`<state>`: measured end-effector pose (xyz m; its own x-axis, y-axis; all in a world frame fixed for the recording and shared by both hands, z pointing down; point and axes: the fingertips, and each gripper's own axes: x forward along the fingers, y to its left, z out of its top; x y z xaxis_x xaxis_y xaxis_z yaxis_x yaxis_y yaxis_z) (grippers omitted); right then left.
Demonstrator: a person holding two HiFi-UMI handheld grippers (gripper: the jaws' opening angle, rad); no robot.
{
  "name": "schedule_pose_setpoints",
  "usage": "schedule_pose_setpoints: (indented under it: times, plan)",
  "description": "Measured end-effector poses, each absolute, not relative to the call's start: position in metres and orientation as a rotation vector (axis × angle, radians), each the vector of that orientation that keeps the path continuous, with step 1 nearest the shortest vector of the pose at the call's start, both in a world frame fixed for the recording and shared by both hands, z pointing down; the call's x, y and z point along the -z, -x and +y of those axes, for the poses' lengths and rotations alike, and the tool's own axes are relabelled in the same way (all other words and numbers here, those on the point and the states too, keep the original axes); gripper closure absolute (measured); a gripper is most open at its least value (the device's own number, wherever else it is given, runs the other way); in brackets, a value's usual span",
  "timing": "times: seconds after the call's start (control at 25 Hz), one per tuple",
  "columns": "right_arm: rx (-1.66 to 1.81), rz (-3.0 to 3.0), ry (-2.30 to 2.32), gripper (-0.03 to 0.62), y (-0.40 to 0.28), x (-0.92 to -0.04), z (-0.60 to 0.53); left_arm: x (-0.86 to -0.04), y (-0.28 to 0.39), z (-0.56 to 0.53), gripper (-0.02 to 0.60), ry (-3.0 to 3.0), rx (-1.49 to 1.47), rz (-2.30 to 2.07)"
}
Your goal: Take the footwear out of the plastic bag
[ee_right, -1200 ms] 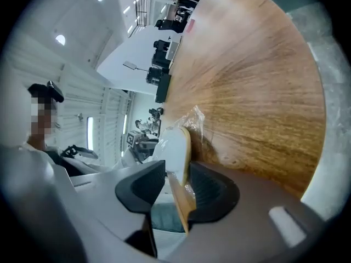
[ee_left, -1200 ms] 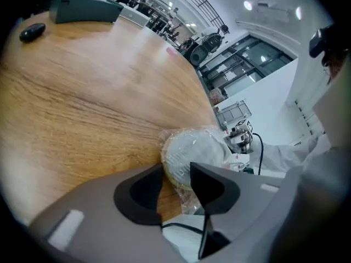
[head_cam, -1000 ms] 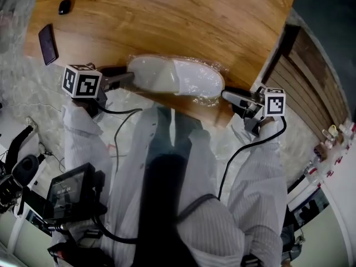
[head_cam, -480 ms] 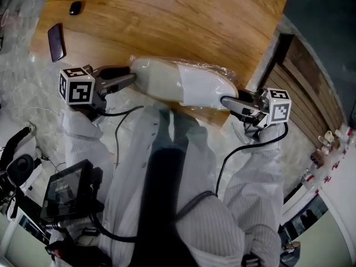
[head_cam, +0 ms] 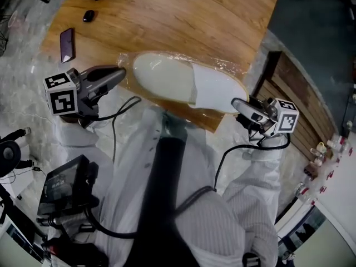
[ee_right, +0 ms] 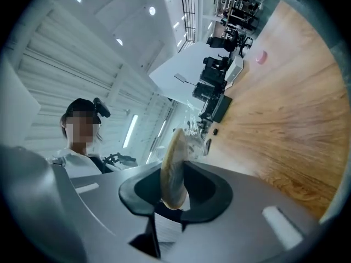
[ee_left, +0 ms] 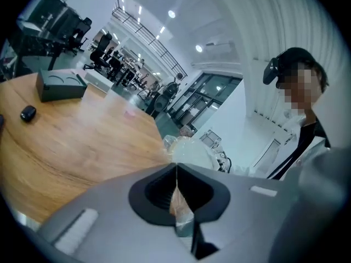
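Observation:
A white slipper (head_cam: 183,82) lies inside a clear plastic bag (head_cam: 232,69) at the near edge of the wooden table (head_cam: 211,21). My left gripper (head_cam: 119,73) is at the heel end, shut on a pinch of the bag's film (ee_left: 182,215). The slipper (ee_left: 189,149) shows just beyond its tips. At the toe end, my right gripper (head_cam: 236,103) has its jaws closing. The slipper's tan sole edge (ee_right: 176,141) stands upright between them and fills the gap.
A dark phone (head_cam: 67,44) and a small black object (head_cam: 88,16) lie on the table's far left. A dark box (ee_left: 60,85) stands further back. Slatted wooden panels (head_cam: 300,93) lie to the right of the table. My white coat hangs close against the table's front edge.
The left jaws, open beside the bag's heel end before, have come together on its film. The right jaws have narrowed round the toe. The slipper now lies more slanted in the view.

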<state>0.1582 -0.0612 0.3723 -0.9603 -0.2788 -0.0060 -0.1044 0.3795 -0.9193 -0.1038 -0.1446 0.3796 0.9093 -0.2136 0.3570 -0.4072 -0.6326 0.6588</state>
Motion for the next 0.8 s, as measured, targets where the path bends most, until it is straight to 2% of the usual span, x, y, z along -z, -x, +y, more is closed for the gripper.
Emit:
schedule_pose_setpoints:
  times: [0.8]
  plan:
    - [1.437,2.348,0.883,0.503,-0.266,-0.362,-0.057,-0.381,0.166,-0.159,0.577,-2.243,-0.312,-0.773]
